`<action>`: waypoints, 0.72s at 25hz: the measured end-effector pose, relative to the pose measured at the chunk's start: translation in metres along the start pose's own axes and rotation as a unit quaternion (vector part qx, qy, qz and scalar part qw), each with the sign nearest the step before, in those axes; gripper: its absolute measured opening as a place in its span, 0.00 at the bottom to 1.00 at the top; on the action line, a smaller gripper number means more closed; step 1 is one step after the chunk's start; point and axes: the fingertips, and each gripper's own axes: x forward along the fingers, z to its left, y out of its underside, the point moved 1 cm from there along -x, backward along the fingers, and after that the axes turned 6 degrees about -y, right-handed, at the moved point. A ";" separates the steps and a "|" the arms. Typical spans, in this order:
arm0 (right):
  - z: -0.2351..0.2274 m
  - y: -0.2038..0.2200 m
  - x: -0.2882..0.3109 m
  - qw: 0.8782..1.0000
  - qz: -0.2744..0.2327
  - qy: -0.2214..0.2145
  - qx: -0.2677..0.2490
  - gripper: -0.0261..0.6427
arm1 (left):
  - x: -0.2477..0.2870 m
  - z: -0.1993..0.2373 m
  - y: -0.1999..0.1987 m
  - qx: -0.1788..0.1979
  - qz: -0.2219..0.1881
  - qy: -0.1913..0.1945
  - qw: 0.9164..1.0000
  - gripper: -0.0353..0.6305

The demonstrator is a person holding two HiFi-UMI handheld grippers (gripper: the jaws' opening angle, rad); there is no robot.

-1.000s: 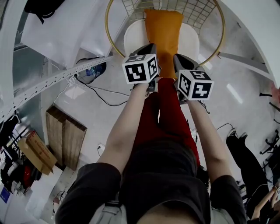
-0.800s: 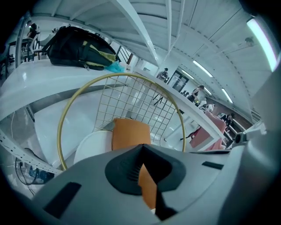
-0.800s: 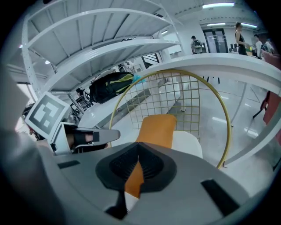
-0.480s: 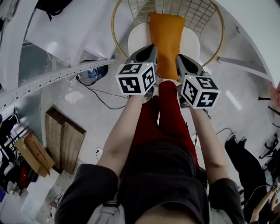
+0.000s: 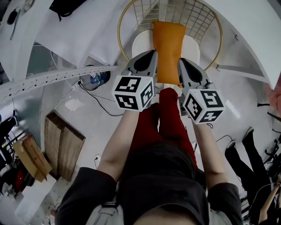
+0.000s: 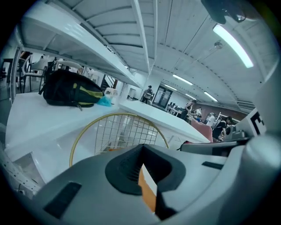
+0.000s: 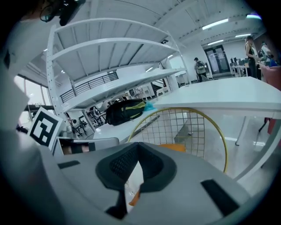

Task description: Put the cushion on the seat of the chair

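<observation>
1. Nearest you, two legs (image 5: 169, 118) in red trousers run toward 12 o'clock between your forearms.
2. You hold two grippers, and each carries one marker cube: the left cube (image 5: 133, 92) and the right cube (image 5: 204, 105).
3. Your left gripper (image 6: 143, 149) has its jaws pressed together with nothing clamped. A sliver of orange and white shows beyond them.
4. Your right gripper (image 7: 138, 147) is the same: pads together, nothing between them, and a scrap of orange and white visible past them.
5. From the head view, the two grippers flank the near half of the cushion (image 5: 168, 48), the left at its 9 o'clock and the right at its 3 o'clock. I cannot tell whether either one touches it.
6. There is one cushion, orange and oblong, and it lies on the seat (image 5: 141, 41).
   - Its long axis runs from 6 to 12 o'clock.
   - One short end points at you and shows between the grippers.
   - The other short end points at the back (image 5: 193, 13).
7. There is one chair, with a round white seat. A gold hoop (image 5: 119, 30) frames its wire-grid back at 12 o'clock.
8. Beyond the chair, one black backpack (image 6: 70, 90) lies on a white table (image 6: 30, 118), at 10 o'clock in the left gripper view.
</observation>
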 end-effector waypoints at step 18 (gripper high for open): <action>0.051 -0.065 -0.065 0.993 -0.107 -0.016 -0.038 0.06 | -0.076 -0.021 -0.066 0.046 -0.087 0.011 0.995 0.07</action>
